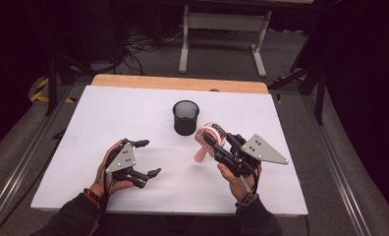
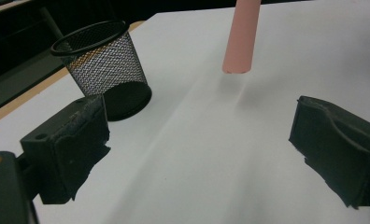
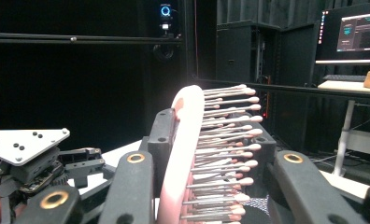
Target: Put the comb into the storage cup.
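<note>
My left claw (image 1: 146,158) is nearest, low over the white counter (image 1: 109,118) at the left, jaws spread wide with nothing between them. Beyond it, toward the middle, the black mesh cup (image 1: 185,117) stands upright on the counter. Just right of the cup, my right claw (image 1: 217,142) is clenched on the pink hairbrush (image 1: 205,140), held up off the counter with its handle hanging downward, well apart from my left claw.

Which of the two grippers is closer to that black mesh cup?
Right. The right gripper, shut on the pink hairbrush, sits just beside the black mesh cup. The left gripper, open, is farther off toward the table's near left.
</note>
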`<state>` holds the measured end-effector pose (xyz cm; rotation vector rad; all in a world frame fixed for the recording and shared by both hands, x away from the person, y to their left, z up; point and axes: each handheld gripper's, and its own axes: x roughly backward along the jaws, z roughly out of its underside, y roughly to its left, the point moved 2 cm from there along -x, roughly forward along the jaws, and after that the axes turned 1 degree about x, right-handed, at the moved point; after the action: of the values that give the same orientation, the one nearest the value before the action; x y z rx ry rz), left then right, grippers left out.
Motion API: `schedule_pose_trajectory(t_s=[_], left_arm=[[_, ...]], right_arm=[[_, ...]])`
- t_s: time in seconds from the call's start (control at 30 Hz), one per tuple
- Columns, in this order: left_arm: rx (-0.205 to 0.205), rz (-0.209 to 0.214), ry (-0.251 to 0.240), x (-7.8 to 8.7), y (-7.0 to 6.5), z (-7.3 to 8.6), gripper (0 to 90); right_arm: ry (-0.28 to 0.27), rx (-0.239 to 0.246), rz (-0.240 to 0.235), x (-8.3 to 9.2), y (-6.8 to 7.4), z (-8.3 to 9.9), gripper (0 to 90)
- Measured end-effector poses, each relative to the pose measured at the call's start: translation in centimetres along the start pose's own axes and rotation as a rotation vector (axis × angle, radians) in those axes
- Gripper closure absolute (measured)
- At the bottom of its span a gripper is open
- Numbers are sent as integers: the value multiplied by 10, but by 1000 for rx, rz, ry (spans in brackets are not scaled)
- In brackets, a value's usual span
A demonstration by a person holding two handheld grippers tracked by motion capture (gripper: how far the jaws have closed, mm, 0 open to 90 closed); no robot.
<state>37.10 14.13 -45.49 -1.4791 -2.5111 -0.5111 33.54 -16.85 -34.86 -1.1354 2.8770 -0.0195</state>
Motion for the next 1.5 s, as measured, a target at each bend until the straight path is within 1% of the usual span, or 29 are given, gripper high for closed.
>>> schedule_pose_trajectory(t_s=[0.07, 0.1, 0.23, 0.3, 0.37, 0.47, 0.5, 0.57, 0.67, 0.73, 0.77, 0.9, 0.97, 1.03, 1.07, 1.13, 1.17, 1.2, 1.37, 1.4, 1.43, 1.5], left_arm=[[-6, 5, -10, 3, -1, -1, 57], [-20, 5, -8, 4, -1, -2, 56], [-14, 10, -7, 8, 0, 0, 52], [-3, 8, -9, 11, 2, 2, 52], [-1, -2, -1, 15, 4, 6, 52], [-13, -14, 15, 20, 6, 10, 53], [-15, -16, 20, 22, 7, 12, 53], [-4, -21, 26, 26, 9, 18, 52], [-1, -25, 27, 29, 10, 21, 52], [2, -31, 31, 33, 11, 23, 52], [8, -26, 30, 34, 11, 25, 52], [9, -22, 33, 39, 12, 28, 58], [13, -30, 35, 42, 13, 30, 57], [30, -36, 22, 46, 14, 32, 58], [30, -36, 22, 46, 14, 32, 58], [21, -59, 35, 47, 15, 32, 59], [17, -62, 38, 48, 15, 33, 59], [34, -61, 29, 50, 15, 34, 59], [37, -57, 33, 53, 13, 37, 56], [53, -51, 28, 55, 14, 38, 57], [55, -51, 29, 56, 14, 39, 59], [40, -55, 45, 57, 13, 41, 61]], right_arm=[[0, 2, 3, 0, -1, 0, 634], [0, -1, 6, 0, -1, 0, 634], [-1, 2, 15, -2, -4, -1, 634], [-5, -1, 21, -2, -6, -3, 634], [-13, -3, 26, -2, -8, -6, 634], [-22, 8, 36, -1, -10, -10, 634], [-25, 4, 36, -2, -11, -12, 634], [-30, 8, 39, -4, -13, -15, 634], [-32, 11, 43, -5, -13, -17, 634], [-36, 18, 45, -9, -14, -20, 634], [-36, 18, 45, -9, -14, -20, 634], [-34, 24, 48, -14, -16, -22, 634], [-33, 20, 46, -19, -17, -23, 634], [-29, 26, 49, -22, -18, -24, 634], [-27, 27, 50, -24, -18, -24, 634], [-25, 31, 55, -27, -19, -26, 634], [-23, 28, 54, -28, -19, -27, 634], [-25, 29, 52, -30, -20, -28, 634], [-25, 37, 53, -36, -20, -34, 634], [-24, 42, 53, -40, -20, -38, 634], [-21, 45, 54, -41, -20, -39, 634], [-16, 43, 54, -44, -21, -40, 634]])
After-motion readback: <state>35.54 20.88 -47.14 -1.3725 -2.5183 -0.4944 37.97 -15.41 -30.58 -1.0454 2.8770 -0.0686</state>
